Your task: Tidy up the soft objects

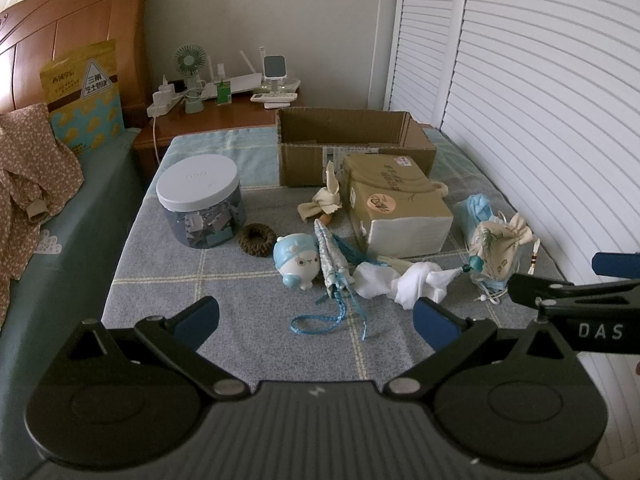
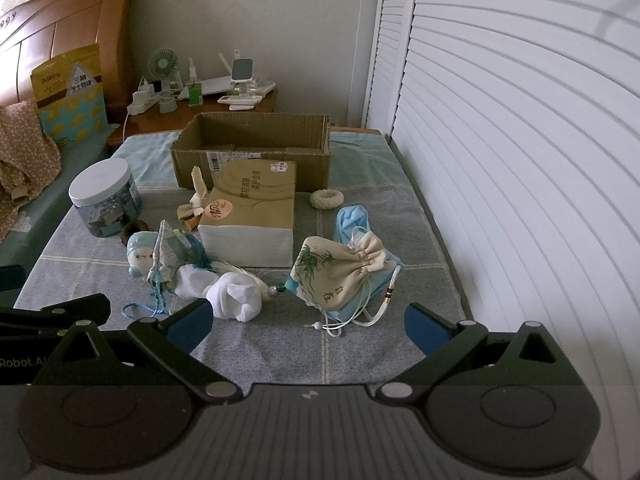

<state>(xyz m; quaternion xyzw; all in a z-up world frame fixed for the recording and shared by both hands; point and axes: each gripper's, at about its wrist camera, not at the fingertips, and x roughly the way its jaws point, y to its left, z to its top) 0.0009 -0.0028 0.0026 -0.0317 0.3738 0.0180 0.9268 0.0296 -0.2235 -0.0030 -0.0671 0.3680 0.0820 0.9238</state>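
Soft things lie on a grey checked cloth (image 1: 240, 280): a blue-and-white plush toy (image 1: 296, 262), a patterned fabric pouch with a blue cord (image 1: 332, 260), white socks (image 1: 404, 280), a cream drawstring bag (image 2: 340, 272) on blue face masks (image 2: 352, 220), a brown scrunchie (image 1: 257, 240), a cream scrunchie (image 2: 327, 199) and a beige cloth bow (image 1: 324, 200). An open cardboard box (image 1: 352, 140) stands behind. My left gripper (image 1: 316, 320) is open and empty, in front of the blue cord. My right gripper (image 2: 308, 326) is open and empty, in front of the drawstring bag.
A tissue pack (image 1: 396, 204) sits mid-cloth. A clear jar with a white lid (image 1: 200, 204) stands at the left. A nightstand (image 1: 224, 108) with a fan and chargers is behind. White louvred doors (image 1: 520, 120) run along the right. A bed with brown clothing (image 1: 28, 172) lies left.
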